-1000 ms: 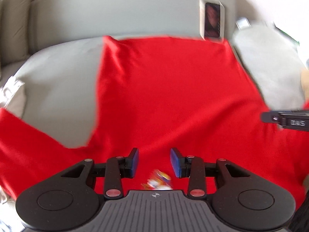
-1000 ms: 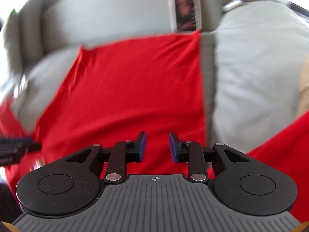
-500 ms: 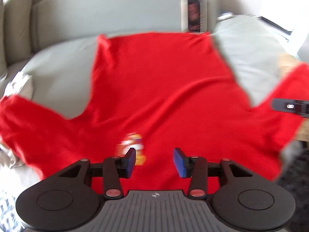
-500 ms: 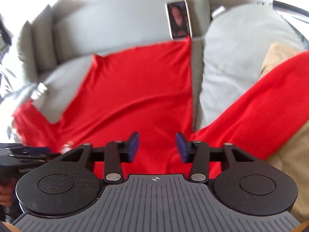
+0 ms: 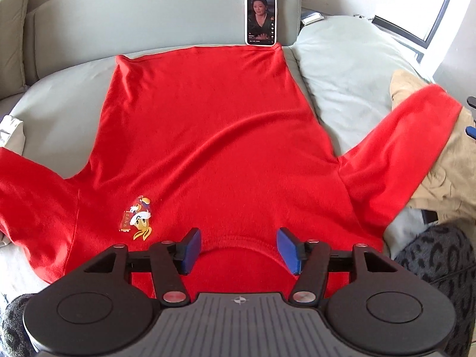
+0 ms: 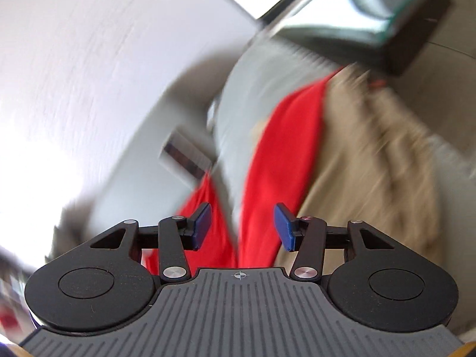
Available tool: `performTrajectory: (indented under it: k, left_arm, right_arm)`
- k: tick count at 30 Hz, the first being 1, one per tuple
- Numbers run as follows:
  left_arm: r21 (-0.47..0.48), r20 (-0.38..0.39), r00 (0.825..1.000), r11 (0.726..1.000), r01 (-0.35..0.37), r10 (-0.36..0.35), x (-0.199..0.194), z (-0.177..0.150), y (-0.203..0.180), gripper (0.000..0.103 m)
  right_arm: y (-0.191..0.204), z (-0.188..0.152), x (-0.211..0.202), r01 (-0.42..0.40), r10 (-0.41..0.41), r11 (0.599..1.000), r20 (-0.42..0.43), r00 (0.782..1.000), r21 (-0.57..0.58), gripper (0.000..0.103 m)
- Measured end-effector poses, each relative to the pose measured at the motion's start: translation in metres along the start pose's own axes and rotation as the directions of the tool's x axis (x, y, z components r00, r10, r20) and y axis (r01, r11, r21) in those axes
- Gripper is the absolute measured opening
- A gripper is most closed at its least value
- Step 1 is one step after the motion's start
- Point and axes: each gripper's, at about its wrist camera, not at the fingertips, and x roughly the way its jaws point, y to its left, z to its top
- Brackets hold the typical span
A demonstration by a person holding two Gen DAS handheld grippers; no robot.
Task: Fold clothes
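A red sweatshirt (image 5: 208, 148) lies spread flat on the grey sofa seat (image 5: 59, 107), collar nearest me, hem at the backrest, both sleeves stretched outward. A small cartoon print (image 5: 138, 217) sits on its chest. My left gripper (image 5: 238, 251) hovers over the collar, its jaws opening, nothing between the blue pads. The right gripper (image 6: 241, 227) is rolled sideways in a blurred view; its jaws are opening too and hold nothing. Beyond it lies the red right sleeve (image 6: 285, 154) on a tan garment (image 6: 372, 163).
A phone (image 5: 261, 17) with a lit screen leans on the backrest just past the hem. A grey cushion (image 5: 348, 74) lies to the right, with the tan garment (image 5: 446, 172) beside it. A dark leopard-print fabric (image 5: 437, 255) sits at the lower right.
Both grippers let go of the sweatshirt and opened wider. The left drew back toward the collar. The right swung off to the right and rolled, now facing the sleeve and tan garment.
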Motion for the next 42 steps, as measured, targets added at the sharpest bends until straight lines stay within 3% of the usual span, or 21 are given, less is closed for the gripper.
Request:
performTrajectory:
  k: [5,11,13,16,17,18,20,24,28,30,32,35,37,38,39,41,42]
  left_arm:
    - [0.003,-0.02,1.0,1.0,-0.024,0.024,0.005,0.003,0.003,0.058]
    - [-0.014,-0.039,0.998,0.999,-0.043,0.042,0.008,0.001,0.011,0.058]
    - [-0.022,-0.043,0.998,0.999,-0.045,0.044,0.009,0.0,0.014,0.058]
    - [-0.033,-0.045,0.998,0.998,-0.045,0.043,0.009,-0.002,0.017,0.058]
    - [-0.038,-0.044,0.998,0.998,-0.044,0.043,0.009,-0.002,0.019,0.058]
    - [-0.045,-0.042,0.998,0.998,-0.044,0.042,0.009,-0.002,0.021,0.058]
    - [-0.068,-0.03,0.999,0.997,-0.037,0.035,0.007,-0.002,0.025,0.058]
    - [-0.134,0.018,1.0,0.991,-0.013,0.015,0.002,-0.001,0.036,0.058]
    - [-0.207,0.088,0.996,0.978,0.009,0.009,-0.01,-0.001,0.054,0.058]
    - [-0.272,0.123,0.992,0.962,-0.001,0.036,-0.017,-0.003,0.068,0.058]
    - [-0.349,0.157,0.985,0.937,-0.019,0.078,-0.025,-0.005,0.087,0.057]
    - [-0.46,0.196,0.964,0.885,-0.069,0.177,-0.041,-0.013,0.116,0.057]
    - [-0.516,0.202,0.951,0.851,-0.101,0.235,-0.05,-0.02,0.133,0.057]
    - [-0.537,0.198,0.947,0.836,-0.109,0.251,-0.054,-0.023,0.141,0.057]
    - [-0.554,0.195,0.947,0.825,-0.11,0.257,-0.057,-0.027,0.148,0.057]
    - [-0.579,0.197,0.948,0.81,-0.095,0.252,-0.062,-0.034,0.16,0.057]
    - [-0.589,0.204,0.947,0.804,-0.083,0.248,-0.064,-0.038,0.164,0.057]
  right_arm:
    - [-0.051,0.029,0.019,0.012,-0.039,0.969,0.106,0.994,0.248,0.056]
    - [-0.066,0.045,0.043,-0.039,-0.012,0.961,0.185,0.983,0.274,0.054]
    - [-0.072,0.051,0.049,-0.043,-0.015,0.962,0.208,0.978,0.27,0.05]
    - [-0.084,0.057,0.056,-0.063,-0.014,0.95,0.245,0.969,0.305,0.034]
    - [-0.086,0.059,0.057,-0.063,-0.018,0.949,0.252,0.968,0.308,0.024]
    - [-0.085,0.059,0.057,-0.061,-0.019,0.952,0.259,0.966,0.3,0.006]
    - [-0.077,0.058,0.052,-0.063,-0.013,0.965,0.284,0.959,0.256,0.005]
    - [-0.028,0.053,0.035,-0.036,0.016,0.998,0.317,0.948,0.058,0.004]
    - [0.052,0.028,0.029,-0.036,0.101,0.973,0.277,0.955,-0.228,0.004]
    - [0.094,0.0,0.03,-0.053,0.147,0.924,0.225,0.963,-0.378,0.004]
    - [0.137,-0.042,0.036,-0.089,0.189,0.847,0.141,0.972,-0.524,0.004]
    - [0.187,-0.132,0.052,-0.17,0.211,0.681,-0.032,0.977,-0.712,0.004]
    - [0.203,-0.2,0.071,-0.236,0.162,0.557,-0.174,0.971,-0.797,0.004]
    - [0.206,-0.234,0.083,-0.266,0.109,0.493,-0.245,0.963,-0.828,0.007]
    - [0.203,-0.263,0.092,-0.298,0.035,0.433,-0.314,0.949,-0.851,0.019]
    - [0.197,-0.321,0.11,-0.372,-0.127,0.315,-0.428,0.895,-0.873,0.034]
    - [0.193,-0.332,0.106,-0.406,-0.141,0.291,-0.458,0.878,-0.866,0.034]
